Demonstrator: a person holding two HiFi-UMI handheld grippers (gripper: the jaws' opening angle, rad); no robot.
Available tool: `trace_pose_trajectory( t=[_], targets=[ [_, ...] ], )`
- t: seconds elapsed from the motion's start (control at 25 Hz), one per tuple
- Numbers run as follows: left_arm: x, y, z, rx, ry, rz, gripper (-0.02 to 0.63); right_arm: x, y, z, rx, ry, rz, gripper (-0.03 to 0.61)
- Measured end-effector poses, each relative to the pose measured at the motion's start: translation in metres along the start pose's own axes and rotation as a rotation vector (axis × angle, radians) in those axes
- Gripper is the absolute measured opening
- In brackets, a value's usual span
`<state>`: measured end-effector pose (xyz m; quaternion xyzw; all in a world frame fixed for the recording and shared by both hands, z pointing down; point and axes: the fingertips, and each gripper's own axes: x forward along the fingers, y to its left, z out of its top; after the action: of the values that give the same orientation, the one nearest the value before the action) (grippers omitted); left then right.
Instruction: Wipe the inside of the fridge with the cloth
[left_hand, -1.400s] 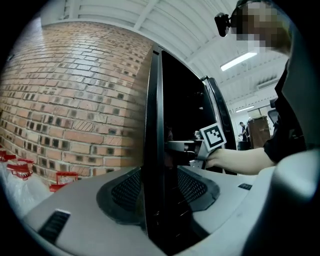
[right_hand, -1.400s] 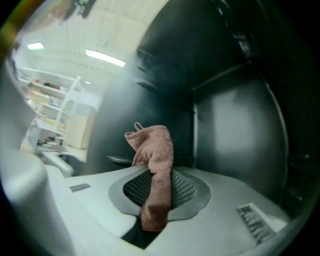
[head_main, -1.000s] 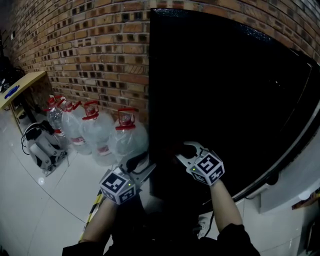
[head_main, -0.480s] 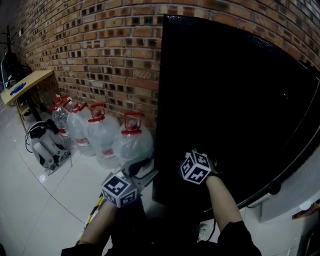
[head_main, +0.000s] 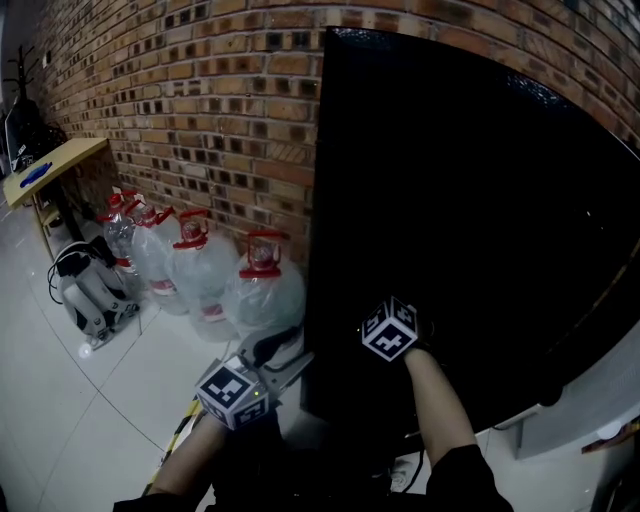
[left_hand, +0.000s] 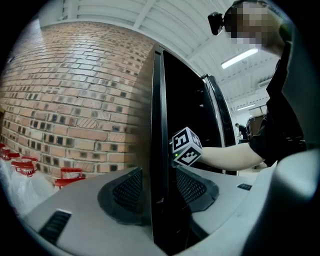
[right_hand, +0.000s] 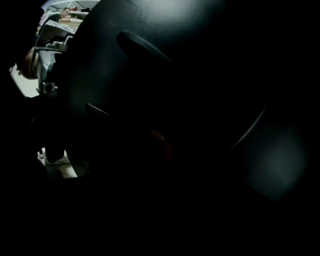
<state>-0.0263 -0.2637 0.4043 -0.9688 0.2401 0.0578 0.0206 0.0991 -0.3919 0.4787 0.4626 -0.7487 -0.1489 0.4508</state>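
Fridge (head_main: 470, 180): black, closed face toward the head camera, backed against the brick wall (head_main: 200, 90). Water jugs (head_main: 262, 290) stand just left of it. Left gripper (head_main: 285, 352) has its fingers clenched on the door edge (left_hand: 159, 150) (one pad each side). Right gripper (head_main: 392, 332) is at the dark door front; I cannot tell how its fingers stand, its own view being black.

The right gripper (head_main: 402, 322) has rolled and dipped toward the fridge door (head_main: 450, 200).
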Motion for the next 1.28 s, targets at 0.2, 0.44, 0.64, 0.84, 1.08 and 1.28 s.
trace_pose_trajectory(
  t=[0.2,0.44,0.64,0.84,1.08,1.28],
  targets=[
    [0.001,0.007,-0.001,-0.026,-0.008,0.008,0.216,0.024,-0.015,-0.005,0.013,0.009,0.027,0.077],
    [-0.001,0.024,-0.005,-0.066,-0.002,0.045,0.218,0.045,-0.046,-0.016,0.072,0.010,-0.013,0.077],
    [-0.002,0.036,-0.006,-0.095,-0.010,0.061,0.216,0.053,-0.053,-0.018,0.095,-0.005,0.001,0.078],
    [-0.001,0.038,-0.004,-0.093,-0.020,0.064,0.218,0.061,-0.069,-0.021,0.074,0.033,-0.058,0.078],
    [-0.005,0.032,-0.002,-0.087,-0.037,0.040,0.216,0.075,-0.090,-0.034,0.102,0.112,-0.197,0.078],
    [-0.004,0.007,0.002,-0.105,-0.049,-0.070,0.216,0.073,-0.098,-0.039,0.124,0.129,-0.227,0.075]
  ],
)
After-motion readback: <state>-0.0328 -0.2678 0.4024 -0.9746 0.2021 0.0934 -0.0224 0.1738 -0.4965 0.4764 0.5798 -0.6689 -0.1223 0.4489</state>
